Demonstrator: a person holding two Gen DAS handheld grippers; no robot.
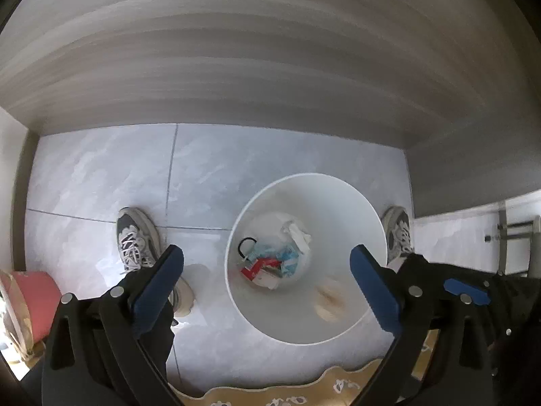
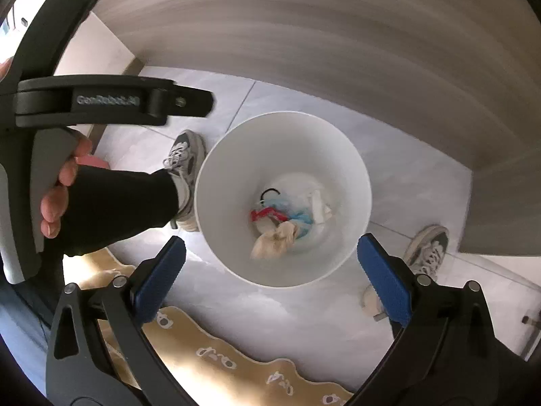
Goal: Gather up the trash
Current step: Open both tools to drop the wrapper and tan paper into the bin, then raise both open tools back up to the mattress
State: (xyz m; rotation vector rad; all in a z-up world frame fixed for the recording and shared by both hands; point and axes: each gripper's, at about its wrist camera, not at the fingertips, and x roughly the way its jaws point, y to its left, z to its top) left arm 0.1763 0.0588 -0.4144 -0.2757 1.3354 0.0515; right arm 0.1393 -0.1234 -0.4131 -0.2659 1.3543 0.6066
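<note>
A white round bin (image 1: 355, 209) (image 2: 236, 155) stands on the pale tiled floor, seen from above in both wrist views. At its bottom lies trash (image 1: 270, 257) (image 2: 287, 213): white tissue, red and blue wrappers, a black ring. A blurred beige scrap (image 1: 329, 299) (image 2: 275, 242) is inside the bin, apparently falling. My left gripper (image 1: 267, 286) hangs above the bin's left part, jaws wide open, nothing between them. My right gripper (image 2: 270, 272) hovers over the bin's near rim, also open and empty. The left gripper's black body (image 2: 111, 101) shows at the right wrist view's left, held by a hand (image 2: 64, 182).
The person's sneakers (image 1: 137, 237) (image 1: 400, 233) stand on either side of the bin, with a black trouser leg (image 2: 118, 203). A grey wood-grain cabinet front (image 1: 270, 50) rises behind. A tan patterned rug (image 2: 203, 345) lies at the near edge; a pink container (image 1: 33, 304) sits far left.
</note>
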